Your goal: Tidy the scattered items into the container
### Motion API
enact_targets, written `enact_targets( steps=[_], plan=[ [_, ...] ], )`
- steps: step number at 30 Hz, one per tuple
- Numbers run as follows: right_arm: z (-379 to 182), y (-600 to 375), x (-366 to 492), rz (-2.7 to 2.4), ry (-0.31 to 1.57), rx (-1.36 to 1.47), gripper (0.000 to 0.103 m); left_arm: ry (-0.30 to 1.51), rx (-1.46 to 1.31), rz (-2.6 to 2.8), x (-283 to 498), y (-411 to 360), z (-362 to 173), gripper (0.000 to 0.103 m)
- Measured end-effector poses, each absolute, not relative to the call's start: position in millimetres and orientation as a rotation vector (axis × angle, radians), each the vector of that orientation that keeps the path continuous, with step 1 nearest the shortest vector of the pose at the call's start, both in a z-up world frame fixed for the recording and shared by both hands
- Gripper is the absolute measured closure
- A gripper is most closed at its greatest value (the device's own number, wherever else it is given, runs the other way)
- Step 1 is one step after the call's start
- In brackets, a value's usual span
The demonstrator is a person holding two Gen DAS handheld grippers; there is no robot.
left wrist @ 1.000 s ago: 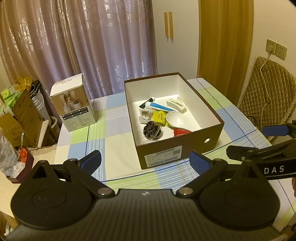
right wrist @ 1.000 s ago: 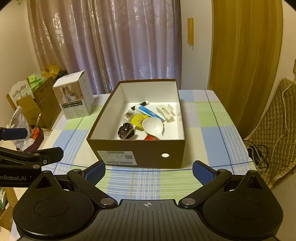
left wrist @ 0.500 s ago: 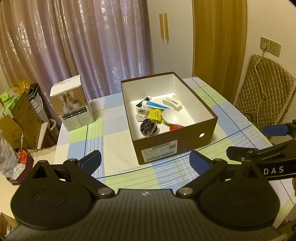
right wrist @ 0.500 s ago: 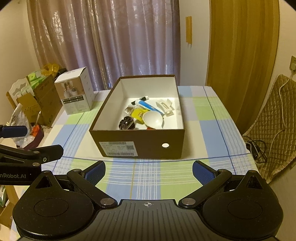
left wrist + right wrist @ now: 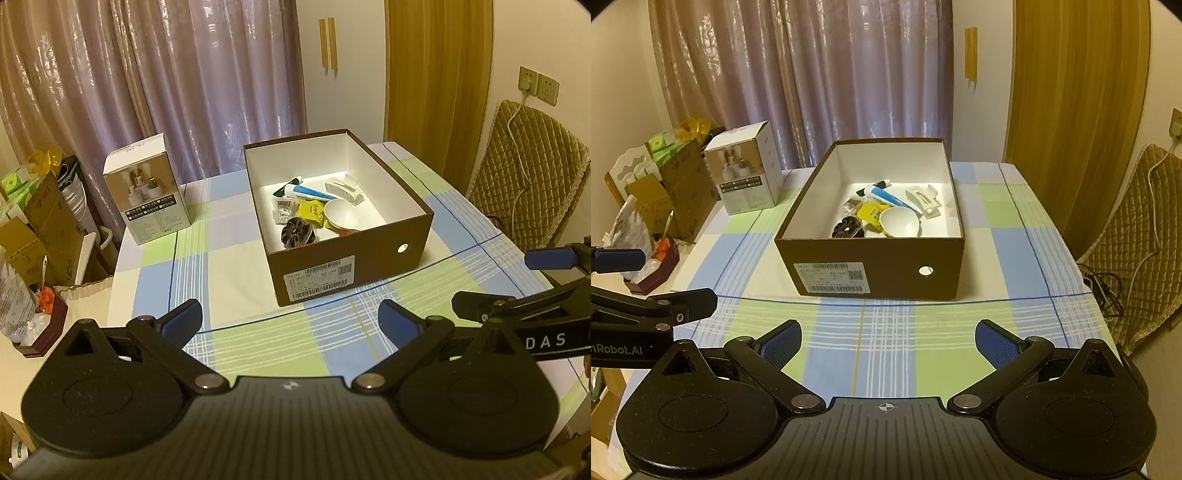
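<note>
Items for tidying already lie inside the brown box (image 5: pixel 343 258): a white bowl (image 5: pixel 341 214), a blue tube (image 5: pixel 308 190), a white clip (image 5: pixel 343 188), a yellow packet (image 5: pixel 310 211) and a dark round piece (image 5: pixel 297 231), bunched toward its near left. The box lies ahead of both claws, well apart from them, its long axis running near to far. The left gripper (image 5: pixel 290 319) and right gripper (image 5: pixel 888 341) are both spread wide and empty, roughly equally far from the box. No loose item shows on the checked cloth (image 5: pixel 886 354), so the job looks finished. Only the left view shows a red bit beside the bowl; the near wall hides it in the right view.
</note>
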State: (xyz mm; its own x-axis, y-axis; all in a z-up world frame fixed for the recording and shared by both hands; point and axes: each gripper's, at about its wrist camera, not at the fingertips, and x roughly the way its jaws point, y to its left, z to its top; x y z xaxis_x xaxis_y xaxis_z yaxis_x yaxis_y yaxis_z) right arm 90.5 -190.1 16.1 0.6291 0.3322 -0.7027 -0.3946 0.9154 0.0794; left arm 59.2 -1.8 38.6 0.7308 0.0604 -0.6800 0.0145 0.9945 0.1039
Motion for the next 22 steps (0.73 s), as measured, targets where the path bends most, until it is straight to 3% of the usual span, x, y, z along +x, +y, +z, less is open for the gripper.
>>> enact_targets(
  steps=[22],
  plan=[
    [4.0, -208.9, 145.5, 0.551, 0.821, -0.16, 0.0, 0.785, 0.047, 0.127, 86.8, -22.9, 30.0, 0.003]
  ],
)
